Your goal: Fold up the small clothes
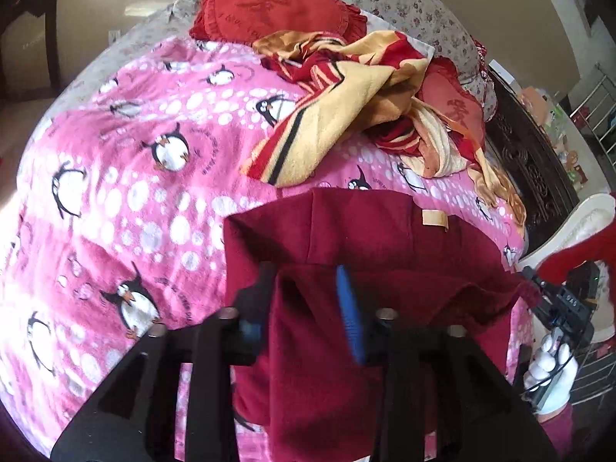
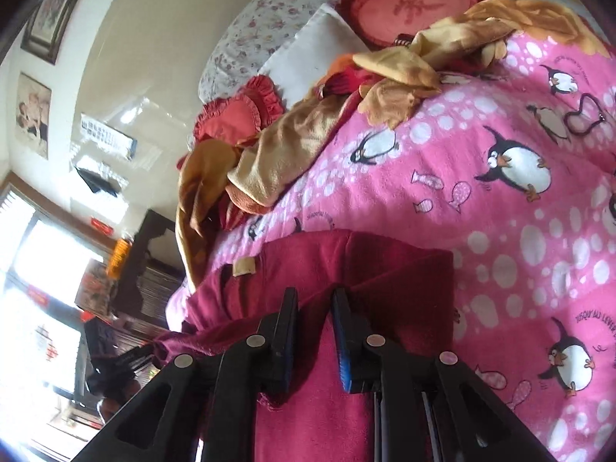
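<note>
Dark red fleece garment with tan label lies partly folded on bed.

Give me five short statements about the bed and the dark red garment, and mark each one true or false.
1. The dark red garment lies on a pink penguin blanket. True.
2. The garment carries a tan label. True.
3. The penguin blanket is blue. False: it is pink.
4. A yellow and red blanket lies crumpled beyond the garment. True.
5. The garment is folded into a small neat square. False: it is spread out, partly folded over.
</note>
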### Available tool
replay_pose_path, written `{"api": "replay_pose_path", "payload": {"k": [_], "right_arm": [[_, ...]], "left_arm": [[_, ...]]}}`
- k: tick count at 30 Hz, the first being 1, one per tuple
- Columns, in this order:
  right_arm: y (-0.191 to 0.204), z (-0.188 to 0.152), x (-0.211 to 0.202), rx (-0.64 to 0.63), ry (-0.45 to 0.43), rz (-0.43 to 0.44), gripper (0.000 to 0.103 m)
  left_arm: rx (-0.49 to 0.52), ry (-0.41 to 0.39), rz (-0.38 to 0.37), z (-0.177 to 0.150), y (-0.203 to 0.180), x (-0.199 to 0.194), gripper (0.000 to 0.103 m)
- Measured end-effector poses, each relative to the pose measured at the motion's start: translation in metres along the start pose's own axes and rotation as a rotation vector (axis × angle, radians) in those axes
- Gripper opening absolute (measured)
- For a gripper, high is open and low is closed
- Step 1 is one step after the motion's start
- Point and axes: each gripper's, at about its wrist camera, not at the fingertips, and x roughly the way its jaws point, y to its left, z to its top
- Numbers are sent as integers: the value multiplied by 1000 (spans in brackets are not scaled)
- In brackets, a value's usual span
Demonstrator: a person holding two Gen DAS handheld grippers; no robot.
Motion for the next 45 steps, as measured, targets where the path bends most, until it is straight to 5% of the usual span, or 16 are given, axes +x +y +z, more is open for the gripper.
{"api": "replay_pose_path", "payload": {"k": [2,5,8,13,20,28,32,37,45], "right_arm": [[3,0,-19,-24,-52,-23,39],[13,-9,-47,-78,-100,-8,40],[36,-31,-49,-206,-45,-33,40],[70,-51,-9,-390,29,-119,40],[60,-11,56,-339,-34,-302,38],[56,3,54,-295,-15,-270,39],[58,-28,4,-297,-10,-186,47],[40,-80,-42,-290,19,-200,47],[15,-128,-56,-244,67,-187,47]], "left_arm": [[9,-49,-14,0,1,-19,61],[44,-67,-23,-9,0,-39,61],[69,-77,-20,-25,-2,-44,61],[90,-17,40,-27,-16,-2,61],[25,61,143,-1,-8,71,61],[38,52,40,-8,3,35,61],[84,43,-40,-38,16,-4,63],[118,91,-158,-87,35,-29,63],[288,144,-133,-136,18,-14,63]]}}
